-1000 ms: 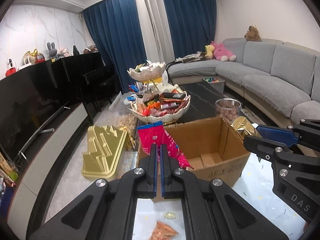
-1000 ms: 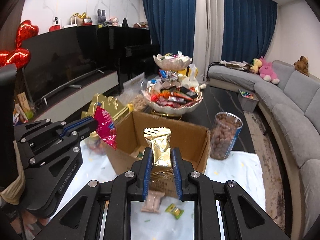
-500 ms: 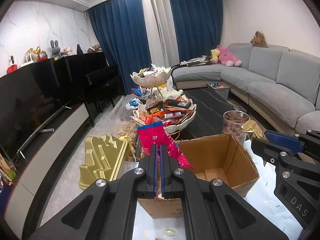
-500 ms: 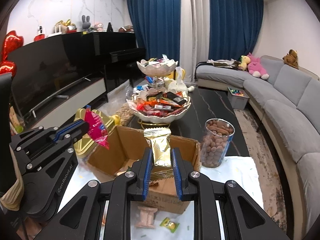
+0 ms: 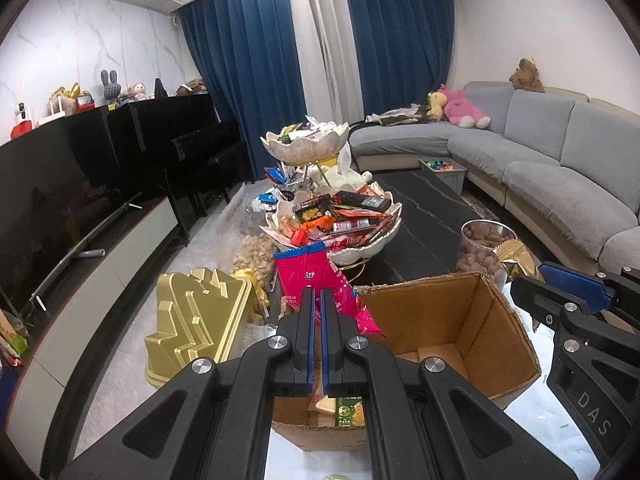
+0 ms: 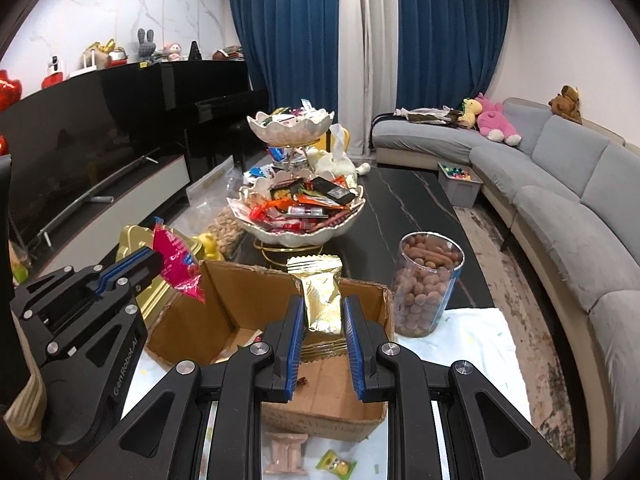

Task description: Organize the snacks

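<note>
The left tool (image 5: 316, 300) pinches a pink snack packet (image 5: 316, 276), the right tool (image 6: 320, 312) a gold packet (image 6: 320, 300) (both above the open cardboard box (image 6: 256, 300)), apparently ready for dropping in.

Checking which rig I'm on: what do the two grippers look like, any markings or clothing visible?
Both are matte black, angular linkage frames with silver screw heads and blue finger pads. The left gripper has "GenRobot.AI" on its side; the right gripper shows "DAS". A beige knitted sleeve sits behind the left one.
</note>
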`<action>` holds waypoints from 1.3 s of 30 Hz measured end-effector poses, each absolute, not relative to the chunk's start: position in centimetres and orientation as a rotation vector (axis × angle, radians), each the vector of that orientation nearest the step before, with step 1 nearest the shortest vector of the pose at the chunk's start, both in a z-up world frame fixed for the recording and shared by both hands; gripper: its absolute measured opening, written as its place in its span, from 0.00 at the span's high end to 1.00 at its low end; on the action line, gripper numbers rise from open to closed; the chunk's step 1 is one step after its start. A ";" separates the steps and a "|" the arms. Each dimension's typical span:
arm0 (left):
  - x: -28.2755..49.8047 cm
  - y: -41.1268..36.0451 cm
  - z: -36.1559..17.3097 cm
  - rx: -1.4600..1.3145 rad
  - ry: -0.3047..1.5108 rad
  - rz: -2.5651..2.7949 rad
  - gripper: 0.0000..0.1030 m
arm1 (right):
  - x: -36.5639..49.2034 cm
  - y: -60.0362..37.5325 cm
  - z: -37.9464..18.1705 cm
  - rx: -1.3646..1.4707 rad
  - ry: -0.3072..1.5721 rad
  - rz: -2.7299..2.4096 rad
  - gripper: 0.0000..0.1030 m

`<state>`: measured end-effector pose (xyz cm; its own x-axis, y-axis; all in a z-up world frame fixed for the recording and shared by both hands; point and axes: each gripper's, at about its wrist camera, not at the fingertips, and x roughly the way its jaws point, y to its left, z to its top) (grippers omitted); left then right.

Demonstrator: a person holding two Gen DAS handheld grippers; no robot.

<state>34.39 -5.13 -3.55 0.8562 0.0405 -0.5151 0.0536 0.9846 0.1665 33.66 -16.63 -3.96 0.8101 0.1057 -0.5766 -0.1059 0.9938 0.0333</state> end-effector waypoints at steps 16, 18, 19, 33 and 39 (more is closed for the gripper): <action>36.8 -5.1 -6.1 0.171 0.639 -0.025 0.96 | 36.4 -16.5 -6.1 -0.003 0.695 0.104 0.79; 36.9 -5.1 -6.2 0.172 0.647 -0.030 0.95 | 36.5 -16.4 -6.2 -0.005 0.700 0.112 0.79; 36.9 -5.2 -6.3 0.177 0.651 -0.033 0.95 | 36.5 -16.4 -6.1 -0.007 0.699 0.115 0.78; 36.0 -3.7 -5.3 0.155 0.625 0.024 0.41 | 35.5 -16.5 -4.9 -0.032 0.646 0.056 0.34; 35.5 -3.2 -4.6 0.150 0.612 0.045 0.28 | 35.0 -16.7 -4.0 -0.029 0.624 0.043 0.30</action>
